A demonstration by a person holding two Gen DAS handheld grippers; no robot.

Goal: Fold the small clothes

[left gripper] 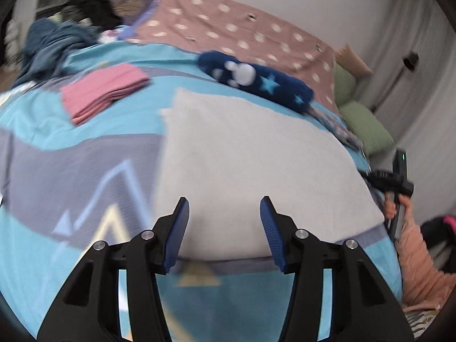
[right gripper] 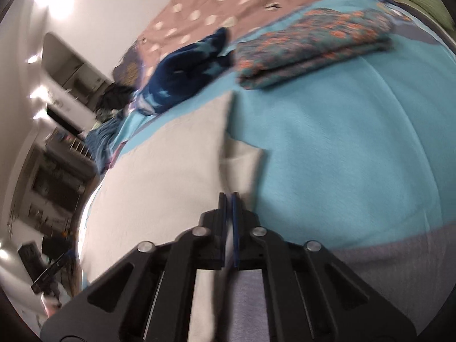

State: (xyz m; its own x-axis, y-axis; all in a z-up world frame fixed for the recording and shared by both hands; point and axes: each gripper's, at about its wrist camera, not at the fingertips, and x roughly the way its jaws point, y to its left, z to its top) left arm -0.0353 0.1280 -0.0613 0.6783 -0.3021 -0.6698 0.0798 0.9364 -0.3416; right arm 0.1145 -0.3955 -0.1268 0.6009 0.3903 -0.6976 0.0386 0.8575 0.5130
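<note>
A white cloth (left gripper: 256,165) lies spread flat on the bed's blue patterned cover (left gripper: 71,156), and both grippers are at its near edge. The left gripper (left gripper: 225,208) hangs just above the cloth with its jaws spread wide and nothing between them. The right gripper (right gripper: 228,199) has its jaws pressed nearly together; a strip of the cloth's (right gripper: 171,171) edge runs up to the tips and seems pinched there, though blur makes the contact hard to confirm. Beside that edge a small flap of the cloth sticks out onto the cover (right gripper: 342,142).

Beyond the cloth sits a navy fleece item (left gripper: 256,79) with pale stars, resting where the cover meets a pink dotted sheet (left gripper: 242,28). To the left lies a folded pink stack (left gripper: 105,91), well apart from the cloth, and farther back a heap of dark blue clothes (left gripper: 54,45). From the right gripper's camera a folded flowered piece (right gripper: 313,45) lies beyond the cloth's corner, near the navy item (right gripper: 185,68). Green pillows (left gripper: 362,125) sit at the bed's far right.
</note>
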